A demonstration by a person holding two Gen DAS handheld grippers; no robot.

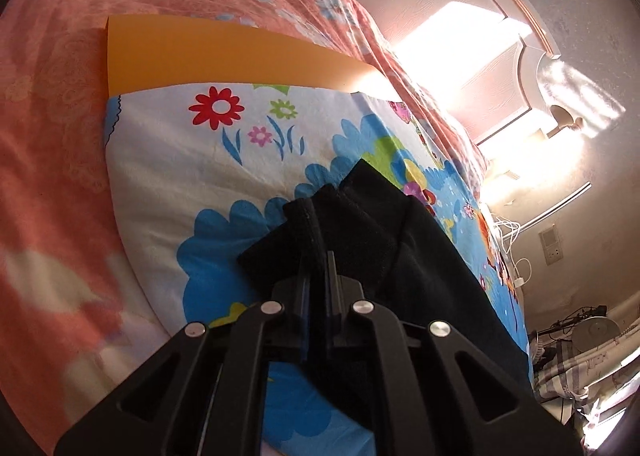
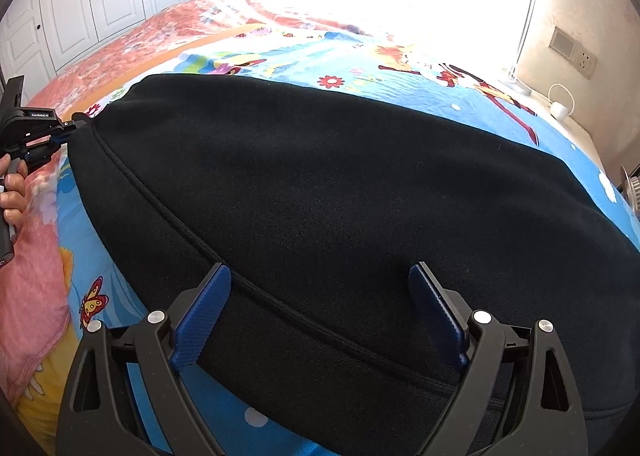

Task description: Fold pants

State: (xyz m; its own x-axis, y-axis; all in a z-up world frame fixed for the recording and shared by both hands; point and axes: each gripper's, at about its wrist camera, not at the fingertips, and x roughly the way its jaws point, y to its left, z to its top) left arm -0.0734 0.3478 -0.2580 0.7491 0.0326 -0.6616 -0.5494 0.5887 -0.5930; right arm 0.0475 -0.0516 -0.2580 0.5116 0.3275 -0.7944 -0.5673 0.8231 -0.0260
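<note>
Two grippers: both at the black pants (image 2: 340,196), one at each end.
Left gripper (image 1: 318,256): fingers pressed together, pinching a bunched end of the pants; in the right wrist view it sits at the far left edge, held in a hand (image 2: 14,192).
Right gripper (image 2: 320,288): blue pads (image 2: 200,320) spread wide, straddling the near end of the pants.
Pants: spread flat across a cartoon-print sheet (image 2: 400,56) on the bed.
Bedding: orange board (image 1: 220,56) under the sheet, over a pink floral cover (image 1: 60,96).
</note>
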